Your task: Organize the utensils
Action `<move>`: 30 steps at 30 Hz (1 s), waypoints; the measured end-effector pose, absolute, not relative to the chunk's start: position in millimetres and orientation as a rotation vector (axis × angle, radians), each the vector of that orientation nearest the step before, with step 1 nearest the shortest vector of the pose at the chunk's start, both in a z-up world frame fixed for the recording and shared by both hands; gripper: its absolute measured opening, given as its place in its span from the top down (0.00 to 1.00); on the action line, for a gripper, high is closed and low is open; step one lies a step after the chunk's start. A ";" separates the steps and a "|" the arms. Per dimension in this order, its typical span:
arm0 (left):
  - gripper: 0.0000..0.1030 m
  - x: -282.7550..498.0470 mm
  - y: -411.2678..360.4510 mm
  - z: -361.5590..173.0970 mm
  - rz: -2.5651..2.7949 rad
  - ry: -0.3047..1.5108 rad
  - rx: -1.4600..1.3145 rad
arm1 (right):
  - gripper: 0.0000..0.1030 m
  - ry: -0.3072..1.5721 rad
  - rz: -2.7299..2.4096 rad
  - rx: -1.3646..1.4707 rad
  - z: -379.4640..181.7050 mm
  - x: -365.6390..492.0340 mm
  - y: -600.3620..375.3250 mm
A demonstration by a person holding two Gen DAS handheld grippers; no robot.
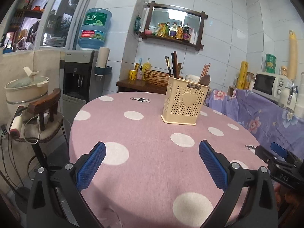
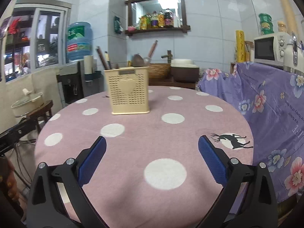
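A cream perforated utensil holder (image 1: 185,100) with a heart on its front stands upright on the far half of the round pink polka-dot table (image 1: 144,163). It holds dark chopsticks (image 1: 173,64), lighter chopsticks (image 1: 205,70) and a wooden spoon (image 1: 205,80). It also shows in the right wrist view (image 2: 129,90). My left gripper (image 1: 152,151) is open and empty above the table's near side. My right gripper (image 2: 152,146) is open and empty, also well short of the holder, and shows at the right edge of the left wrist view (image 1: 279,152).
A chair (image 1: 45,114) with a pot stands left of the table (image 2: 133,142). A purple floral cloth (image 2: 266,102) covers a counter on the right with a microwave (image 2: 269,47). A water dispenser (image 1: 79,76) and a sideboard (image 1: 140,85) stand behind.
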State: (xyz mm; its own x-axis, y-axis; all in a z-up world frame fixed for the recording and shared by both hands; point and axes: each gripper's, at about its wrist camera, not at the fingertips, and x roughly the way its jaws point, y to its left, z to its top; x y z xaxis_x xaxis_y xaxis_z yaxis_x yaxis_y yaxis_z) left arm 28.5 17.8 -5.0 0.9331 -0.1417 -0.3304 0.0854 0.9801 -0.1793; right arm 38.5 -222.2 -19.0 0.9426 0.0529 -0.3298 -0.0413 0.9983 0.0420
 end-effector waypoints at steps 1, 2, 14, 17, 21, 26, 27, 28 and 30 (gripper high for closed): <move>0.05 21.6 20.8 -3.9 -0.114 0.334 -0.168 | 0.06 0.320 0.061 0.028 -15.9 30.7 -218.2; 0.05 15.2 22.3 -2.6 -0.111 0.320 -0.166 | 0.06 0.304 0.077 0.023 -13.3 23.0 -214.1; 0.05 -4.2 23.5 7.5 -0.112 0.243 -0.125 | 0.06 0.242 0.153 0.020 7.9 -8.0 -197.1; 0.05 -5.4 23.1 7.7 -0.112 0.242 -0.118 | 0.06 0.249 0.151 0.020 7.6 -7.2 -197.8; 0.05 -6.5 20.0 7.6 -0.117 0.241 -0.116 | 0.06 0.251 0.145 0.031 8.0 -6.4 -201.1; 0.05 -7.9 16.4 7.2 -0.127 0.243 -0.106 | 0.06 0.256 0.140 0.032 8.3 -4.5 -202.9; 0.05 -8.0 16.2 7.4 -0.127 0.242 -0.106 | 0.06 0.256 0.141 0.032 8.3 -4.8 -202.4; 0.05 -8.1 16.0 7.5 -0.127 0.242 -0.104 | 0.06 0.257 0.140 0.032 8.3 -4.4 -202.7; 0.05 -7.7 15.9 7.9 -0.123 0.244 -0.103 | 0.06 0.259 0.144 0.031 7.8 -4.7 -202.3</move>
State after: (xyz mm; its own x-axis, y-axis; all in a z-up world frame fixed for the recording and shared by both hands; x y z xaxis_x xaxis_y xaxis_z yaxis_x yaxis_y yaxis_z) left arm -7.7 15.9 7.9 0.9630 -0.1334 -0.2342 0.1085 0.9873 -0.1163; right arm -4.7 -202.3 7.8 0.9563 0.1458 -0.2534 -0.1380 0.9892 0.0487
